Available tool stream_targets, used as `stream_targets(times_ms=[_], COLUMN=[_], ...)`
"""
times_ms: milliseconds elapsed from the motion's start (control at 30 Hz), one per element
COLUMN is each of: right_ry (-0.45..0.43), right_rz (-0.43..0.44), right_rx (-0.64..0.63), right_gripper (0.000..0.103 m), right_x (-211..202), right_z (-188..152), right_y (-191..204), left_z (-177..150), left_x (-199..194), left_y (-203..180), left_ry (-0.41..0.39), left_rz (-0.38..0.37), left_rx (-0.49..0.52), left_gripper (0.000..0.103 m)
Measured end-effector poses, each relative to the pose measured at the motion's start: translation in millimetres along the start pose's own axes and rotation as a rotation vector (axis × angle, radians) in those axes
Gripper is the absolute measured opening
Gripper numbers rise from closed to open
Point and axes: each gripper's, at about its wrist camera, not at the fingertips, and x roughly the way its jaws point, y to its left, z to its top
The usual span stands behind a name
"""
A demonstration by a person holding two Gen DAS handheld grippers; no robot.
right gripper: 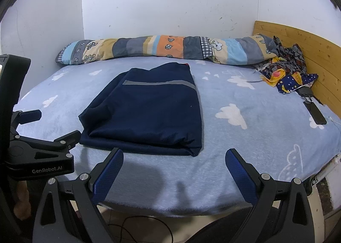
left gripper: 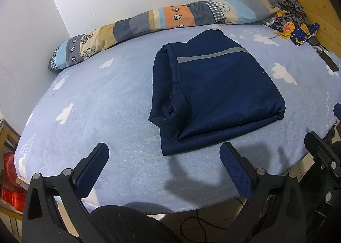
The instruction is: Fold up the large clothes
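Nearest the cameras, both tools are hovering over the near edge of the bed: the left gripper (left gripper: 164, 162) is hanging with its blue-padded fingers (left gripper: 92, 170) spread wide apart and holding nothing, and the right gripper (right gripper: 174, 166) is doing the same, fingers apart and empty, with the left tool showing at its left side. Just ahead of both, between them and slightly beyond their fingertips, the navy garment (left gripper: 215, 91) is lying on the bed as a compact, roughly rectangular stack of layers, a grey reflective stripe (right gripper: 159, 83) running across its upper part. Judging by that shape, the folding is looking essentially finished; what may be remaining is only tidying, since the layers on the left side are bulging and gaping a little and the bottom layer is sticking out past the ones above it on the near edge. Neither tool is touching the cloth. The garment is resting on a pale blue fleece sheet (right gripper: 245, 147) printed with white clouds. Farther off, a rolled patchwork quilt (right gripper: 153, 48) is lying along the white wall, and to the far right a crumpled patterned umbrella (right gripper: 294, 78) is sitting by the wooden headboard (right gripper: 302, 42). Tiled floor and a dark cable are showing below the bed edge.
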Motion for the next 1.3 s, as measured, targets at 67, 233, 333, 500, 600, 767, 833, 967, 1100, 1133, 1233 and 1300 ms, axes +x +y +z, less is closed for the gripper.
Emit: stream_targets(times_ms=[67, 233, 333, 500, 600, 767, 833, 967, 1100, 1133, 1233, 1300], right_ry=[0.0, 0.001, 0.004, 0.005, 0.007, 0.0, -0.006, -0.028, -0.055, -0.06, -0.084, -0.091], right_rz=[-0.001, -0.001, -0.003, -0.005, -0.008, -0.011, -0.013, -0.019, -0.032, -0.034, -0.053, -0.063], right_rx=[-0.002, -0.002, -0.005, -0.007, -0.011, -0.029, -0.036, -0.046, -0.053, -0.054, -0.057, -0.048], right_gripper=[0.098, 0.098, 0.098, 0.098, 0.098, 0.098, 0.098, 0.098, 0.098, 0.098, 0.098, 0.098], right_x=[0, 0, 0, 1, 1, -3, -6, -15, -27, -29, -42, -52], right_z=[0, 0, -1, -1, 0, 2, 3, 5, 7, 8, 8, 9], right_y=[0, 1, 0, -1, -3, -2, -1, -1, -3, -3, -8, -14], left_z=[0, 0, 0, 0, 0, 1, 2, 6, 8, 8, 6, 5], left_x=[0, 1, 1, 1, 1, -3, -8, -20, -36, -41, -57, -67], left_y=[0, 1, 1, 1, 1, 3, 6, 14, 22, 25, 33, 40], left_ry=[-0.001, 0.002, 0.004, 0.002, 0.005, 0.004, 0.0, -0.019, -0.051, -0.063, -0.101, -0.121], left_rz=[0.0, -0.004, -0.005, -0.002, -0.004, -0.016, -0.018, -0.027, -0.017, -0.007, 0.031, 0.051], left_rx=[-0.002, -0.001, -0.003, -0.002, -0.002, -0.013, -0.022, -0.046, -0.061, -0.061, -0.061, -0.066], left_gripper=[0.103, 0.103, 0.103, 0.103, 0.103, 0.103, 0.103, 0.103, 0.103, 0.103, 0.103, 0.103])
